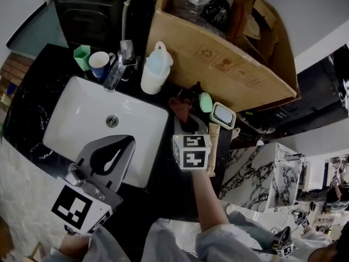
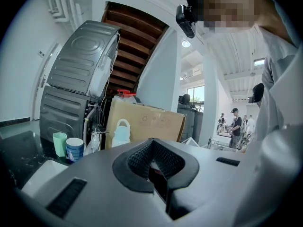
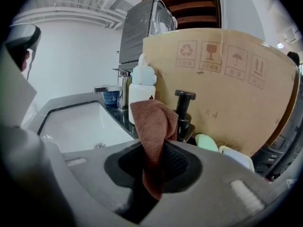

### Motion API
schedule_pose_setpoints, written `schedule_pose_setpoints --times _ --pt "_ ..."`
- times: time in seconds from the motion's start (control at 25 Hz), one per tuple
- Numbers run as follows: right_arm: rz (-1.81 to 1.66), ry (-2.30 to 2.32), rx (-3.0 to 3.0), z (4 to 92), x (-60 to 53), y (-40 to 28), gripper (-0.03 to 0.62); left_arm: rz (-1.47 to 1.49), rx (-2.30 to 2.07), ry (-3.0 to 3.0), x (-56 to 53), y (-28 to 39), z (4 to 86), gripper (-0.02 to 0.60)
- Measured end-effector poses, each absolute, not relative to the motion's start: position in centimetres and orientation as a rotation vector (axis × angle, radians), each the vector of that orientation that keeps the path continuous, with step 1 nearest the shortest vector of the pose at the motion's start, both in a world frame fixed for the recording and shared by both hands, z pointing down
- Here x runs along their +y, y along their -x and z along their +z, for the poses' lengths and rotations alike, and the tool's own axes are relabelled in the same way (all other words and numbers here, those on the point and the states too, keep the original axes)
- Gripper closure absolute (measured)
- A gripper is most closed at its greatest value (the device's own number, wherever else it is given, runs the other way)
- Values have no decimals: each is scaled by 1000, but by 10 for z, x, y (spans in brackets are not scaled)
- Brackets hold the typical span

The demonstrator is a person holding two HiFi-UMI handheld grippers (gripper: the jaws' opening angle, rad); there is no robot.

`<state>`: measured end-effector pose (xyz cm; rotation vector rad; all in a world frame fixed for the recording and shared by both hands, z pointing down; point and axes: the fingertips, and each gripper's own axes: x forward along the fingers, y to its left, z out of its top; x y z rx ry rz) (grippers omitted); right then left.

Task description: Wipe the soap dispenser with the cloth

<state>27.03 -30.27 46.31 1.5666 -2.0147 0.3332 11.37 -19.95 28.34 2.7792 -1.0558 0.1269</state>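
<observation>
A reddish-brown folded cloth (image 3: 154, 124) is held clamped between the jaws of the right gripper (image 3: 152, 161), with its free end standing up above them. In the right gripper view, a black pump-top soap dispenser (image 3: 183, 109) is seen just right of centre, directly behind the cloth and partly covered by it. Whether the two touch cannot be told. A large brown cardboard box (image 3: 227, 79) fills the right of that frame behind the dispenser. A white plastic jug with a pale blue top (image 3: 142, 86) is seen left of the cloth.

In the head view, the right gripper (image 1: 188, 124) is placed at centre frame over the black stone counter (image 1: 32, 97), right of the white rectangular sink basin (image 1: 82, 113). The cloth (image 1: 180, 107) is seen just above it. A pale green oval soap bar (image 1: 205, 101) lies just to its right.

The left gripper (image 1: 122, 145) is held at the lower left, over the near part of the basin. In its own view the jaws of the left gripper (image 2: 158, 174) are brought together with nothing gripped. A chrome tap (image 1: 120, 63), a blue-and-white cup (image 1: 100, 64) and a green cup (image 1: 82, 56) are lined along the upper edge of the basin.
</observation>
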Motion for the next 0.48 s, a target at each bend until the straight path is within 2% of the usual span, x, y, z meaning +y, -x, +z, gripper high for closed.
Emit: schedule_pose_setpoints --times 0.48 --pt "196 -1679 -2078 388 -304 -271 519 101 -1036 -2791 -202 -112 279 578"
